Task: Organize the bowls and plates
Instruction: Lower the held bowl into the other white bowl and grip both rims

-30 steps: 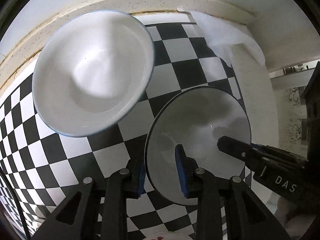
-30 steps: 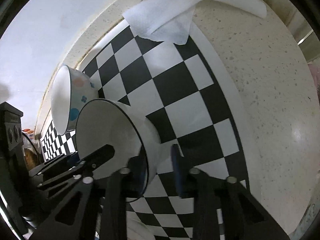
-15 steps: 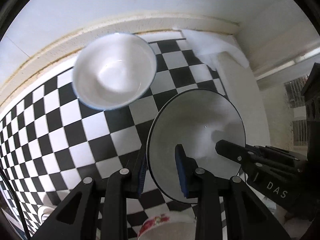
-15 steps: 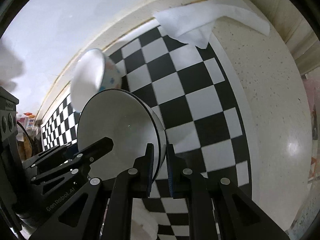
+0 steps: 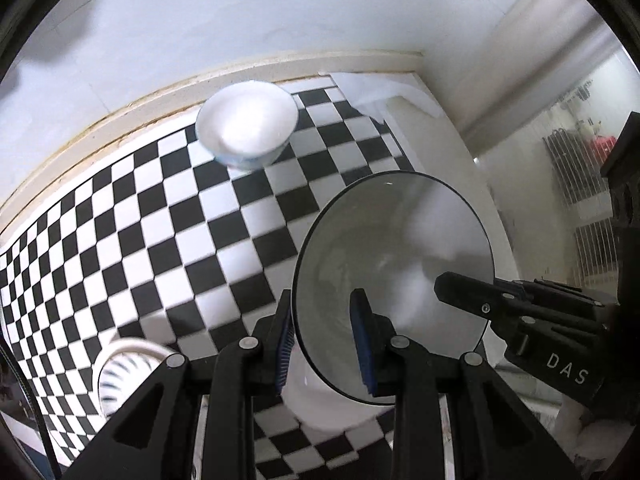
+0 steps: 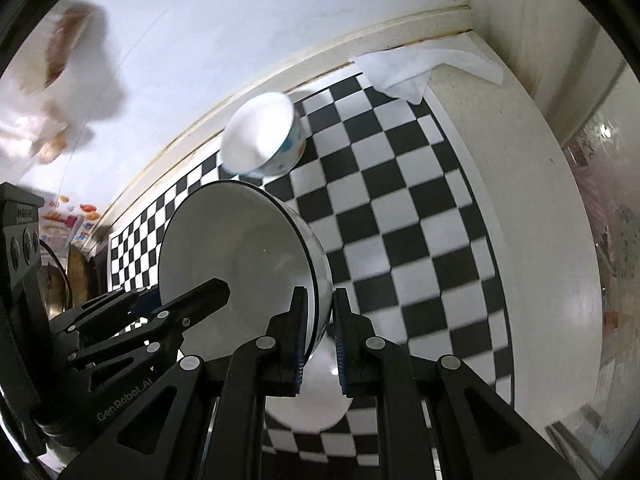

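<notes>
A: Status of the left gripper [image 5: 326,340]?

B: Clenched on the rim of the black-rimmed bowl [image 5: 394,256]. One blue pad is seen inside the bowl, the other outside on the wall. The bowl is held tilted above the checkered mat [image 5: 160,240], clear of it.

A: Right gripper [image 6: 320,334]?

B: Also clamped on that bowl's rim, on the opposite side. The wall is pinched between the pads, with almost no gap between the jaws. In the right wrist view the bowl's white inside is seen facing left, and the left gripper's fingers are reaching in from the lower left.

A: So one bowl, two grips.

B: Yes, it is carried by both.

A: Other dishes?

B: A patterned bowl [image 5: 247,135] is seen standing on the mat near the back wall, well apart from the held one. Coloured spots are visible on its outside in the right view. A white dish [image 6: 316,400] lies under the held bowl on the mat, partly hidden by the fingers. A ribbed dish [image 5: 120,372] is seen at the lower left, blurred.

A: Anything else?

B: A white cloth [image 6: 420,70] is draped at the mat's far corner on the counter [image 6: 532,208].
</notes>
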Available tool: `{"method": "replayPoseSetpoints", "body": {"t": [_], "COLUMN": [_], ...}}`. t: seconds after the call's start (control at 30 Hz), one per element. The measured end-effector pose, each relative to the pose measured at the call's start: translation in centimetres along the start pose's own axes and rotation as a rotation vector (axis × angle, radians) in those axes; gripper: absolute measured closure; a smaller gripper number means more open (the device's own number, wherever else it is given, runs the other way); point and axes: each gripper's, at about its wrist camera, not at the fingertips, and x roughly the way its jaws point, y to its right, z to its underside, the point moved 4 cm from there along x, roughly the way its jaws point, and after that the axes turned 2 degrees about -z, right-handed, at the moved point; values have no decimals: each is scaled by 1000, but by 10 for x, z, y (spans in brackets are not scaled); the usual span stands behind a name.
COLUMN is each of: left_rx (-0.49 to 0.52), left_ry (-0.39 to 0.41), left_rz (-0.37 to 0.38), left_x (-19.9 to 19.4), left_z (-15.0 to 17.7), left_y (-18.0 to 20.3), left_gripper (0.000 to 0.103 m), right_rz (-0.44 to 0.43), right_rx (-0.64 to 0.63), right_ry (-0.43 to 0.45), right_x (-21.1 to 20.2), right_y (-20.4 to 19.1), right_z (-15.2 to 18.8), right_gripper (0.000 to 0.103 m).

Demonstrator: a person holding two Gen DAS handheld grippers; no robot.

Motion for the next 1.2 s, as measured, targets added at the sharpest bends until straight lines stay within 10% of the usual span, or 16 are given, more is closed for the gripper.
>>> {"method": "replayPoseSetpoints", "body": {"t": [0.5,1.2], "left_rx": [-22,-36], "left_ry": [-132,-211], "left_rz": [2,-70], "left_x": [30,65], "left_z": [71,84], "left_y": [-8,-15], "left_gripper": [78,78], "right_rz": [25,80], "right_rx": [15,-16], "right_ry": [-102,-197], "right_x": [33,72], "right_y": [8,6], "right_z": [83,96], "right_gripper": [89,88]}}
